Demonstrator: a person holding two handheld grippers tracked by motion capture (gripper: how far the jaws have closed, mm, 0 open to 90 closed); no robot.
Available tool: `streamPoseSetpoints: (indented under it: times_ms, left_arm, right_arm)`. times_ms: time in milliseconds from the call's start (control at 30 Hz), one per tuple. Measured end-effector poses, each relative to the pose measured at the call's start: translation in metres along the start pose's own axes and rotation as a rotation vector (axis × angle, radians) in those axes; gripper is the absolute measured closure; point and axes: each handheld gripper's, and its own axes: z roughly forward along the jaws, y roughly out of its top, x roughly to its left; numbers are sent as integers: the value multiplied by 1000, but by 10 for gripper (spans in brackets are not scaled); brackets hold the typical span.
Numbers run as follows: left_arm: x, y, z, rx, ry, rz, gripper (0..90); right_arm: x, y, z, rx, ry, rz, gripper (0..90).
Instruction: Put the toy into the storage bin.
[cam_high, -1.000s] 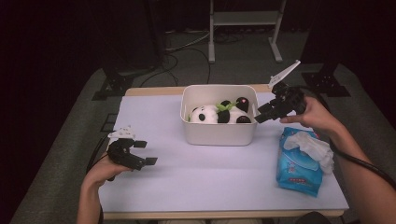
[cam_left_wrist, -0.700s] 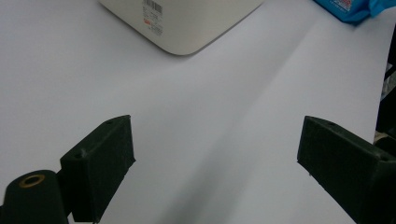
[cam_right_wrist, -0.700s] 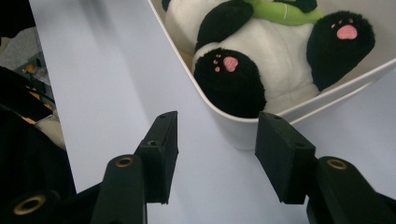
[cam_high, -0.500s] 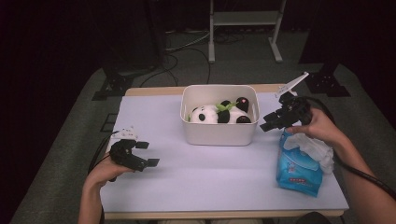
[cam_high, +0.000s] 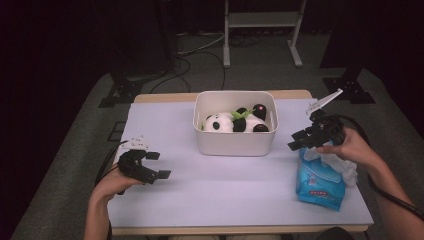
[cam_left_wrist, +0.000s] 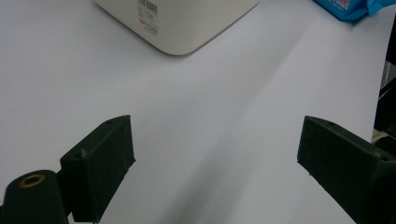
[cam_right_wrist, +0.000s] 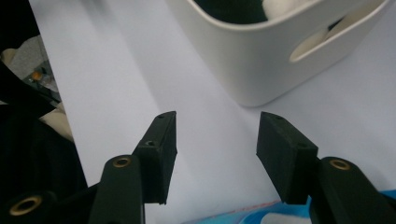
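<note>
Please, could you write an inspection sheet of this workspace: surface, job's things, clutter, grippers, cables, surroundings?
Surface: pale table, mostly bare.
Job's things: white bin holding a panda plush; blue wipes pack at the table's right, white sheet sticking out of its top.
Clutter: nothing seen.
Grippers: left gripper open, empty, low over the table; right gripper open, empty, above the pack.
Cables: one trails from each gripper; more lie on the floor behind.
Surroundings: dark room, grey floor, metal stand behind.

The table (cam_high: 240, 185) was evenly lit from above against dark surroundings; soft shadows fell beneath the jaws, whose close-ups were slightly blurred.
</note>
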Motion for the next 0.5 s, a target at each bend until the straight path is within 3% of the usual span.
streamPoseSetpoints:
  times_ms: [500]
  left_arm:
    - [-1,0,2,4,-7,1,99]
  right_arm:
    - [0,-38,-5,-20,5,63,448]
